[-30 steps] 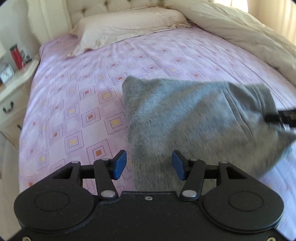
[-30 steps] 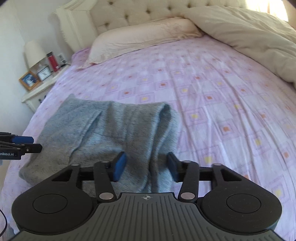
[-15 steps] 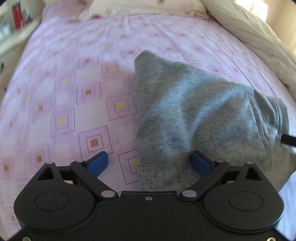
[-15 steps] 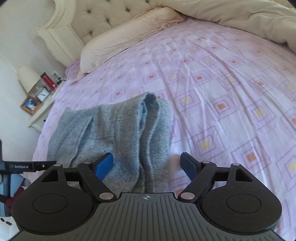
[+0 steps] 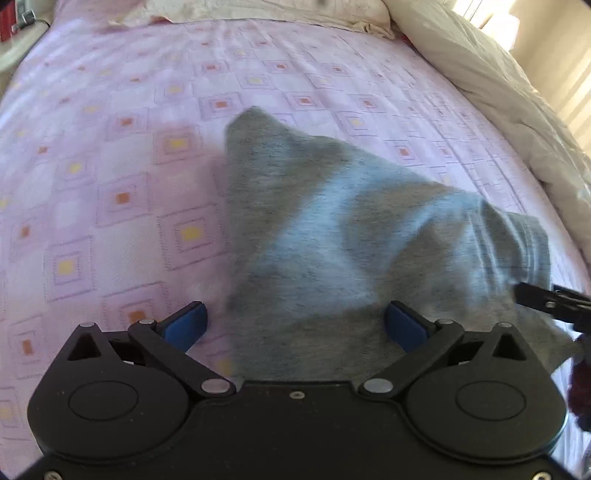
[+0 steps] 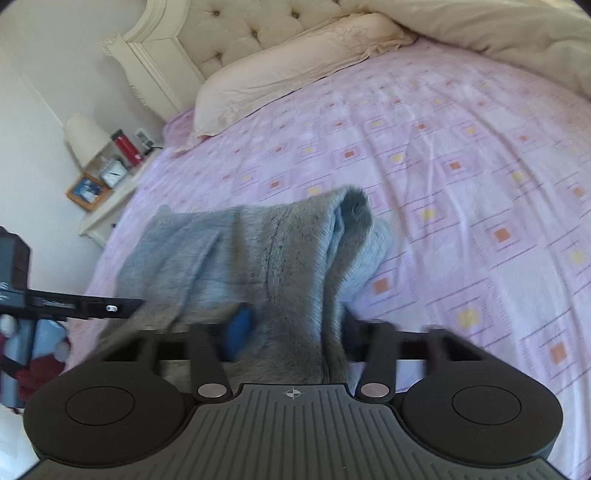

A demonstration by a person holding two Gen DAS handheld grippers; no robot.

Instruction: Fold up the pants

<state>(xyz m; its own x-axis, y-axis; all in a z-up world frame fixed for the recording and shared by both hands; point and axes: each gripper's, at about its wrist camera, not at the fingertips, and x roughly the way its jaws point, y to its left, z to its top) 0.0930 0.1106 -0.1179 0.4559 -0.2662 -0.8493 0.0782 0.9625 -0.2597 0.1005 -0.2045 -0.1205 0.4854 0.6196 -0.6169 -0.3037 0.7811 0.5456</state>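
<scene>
The grey pants [image 5: 351, 236] lie folded in a bundle on the pink patterned bed sheet [image 5: 110, 155]. My left gripper [image 5: 295, 325] is open wide, its blue pads on either side of the near edge of the pants. In the right wrist view the pants [image 6: 280, 251] bunch up with a raised fold at the right. My right gripper [image 6: 291, 332] is closing on that near fold; the frame is blurred, and cloth fills the gap between the fingers. The right gripper's tip [image 5: 546, 301] shows at the right edge of the left view, the left gripper [image 6: 81, 306] at the left of the right view.
A cream pillow [image 6: 288, 77] and a tufted headboard [image 6: 258, 33] are at the far end. A cream duvet [image 5: 498, 96] is heaped along the right side. A nightstand [image 6: 107, 206] with lamp, red bottle, clock and photo frame stands left of the bed.
Both grippers opened wide from a narrow gap and dropped to the pants' near edge. In the last half second the right fingers came together around the fold; the left stays wide open.
</scene>
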